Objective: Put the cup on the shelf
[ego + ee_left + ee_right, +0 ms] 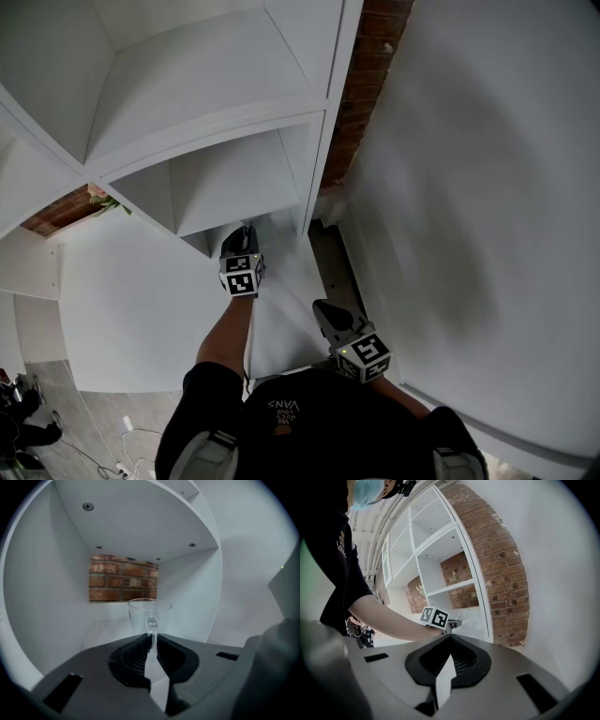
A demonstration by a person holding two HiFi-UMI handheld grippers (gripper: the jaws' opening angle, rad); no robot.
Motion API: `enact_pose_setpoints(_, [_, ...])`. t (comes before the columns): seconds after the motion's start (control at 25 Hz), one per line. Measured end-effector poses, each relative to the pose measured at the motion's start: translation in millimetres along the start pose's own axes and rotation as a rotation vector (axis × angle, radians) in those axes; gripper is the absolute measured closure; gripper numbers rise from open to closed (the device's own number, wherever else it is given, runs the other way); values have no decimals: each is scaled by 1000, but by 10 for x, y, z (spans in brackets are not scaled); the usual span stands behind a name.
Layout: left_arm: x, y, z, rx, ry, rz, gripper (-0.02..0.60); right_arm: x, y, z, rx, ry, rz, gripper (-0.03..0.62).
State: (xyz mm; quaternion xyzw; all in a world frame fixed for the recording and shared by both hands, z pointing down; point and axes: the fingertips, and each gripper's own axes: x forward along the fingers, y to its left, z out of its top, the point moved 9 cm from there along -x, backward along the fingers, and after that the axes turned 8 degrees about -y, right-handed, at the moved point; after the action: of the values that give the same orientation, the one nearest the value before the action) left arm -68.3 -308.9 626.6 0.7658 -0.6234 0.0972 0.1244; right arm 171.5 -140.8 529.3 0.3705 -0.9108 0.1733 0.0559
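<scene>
pinching clear cup (150, 612) by handle (152, 623), left gripper (152, 638) reaches into shelf (47, 597) compartment; cup upright, base seemingly on compartment floor. right gripper (449, 637) jaws pressed together, empty.

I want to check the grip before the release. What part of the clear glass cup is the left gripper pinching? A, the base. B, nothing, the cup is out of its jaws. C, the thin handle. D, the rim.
C: in the left gripper view the left gripper has its jaws closed on the thin handle of the clear glass cup, whose rim stands free above them, inside the white shelf compartment.
</scene>
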Motion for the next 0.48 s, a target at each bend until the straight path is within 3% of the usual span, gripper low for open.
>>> enact_pose_setpoints(0.48, [241,68,84,-23,23,11,556,17,-4,-37,-13,20,0,594])
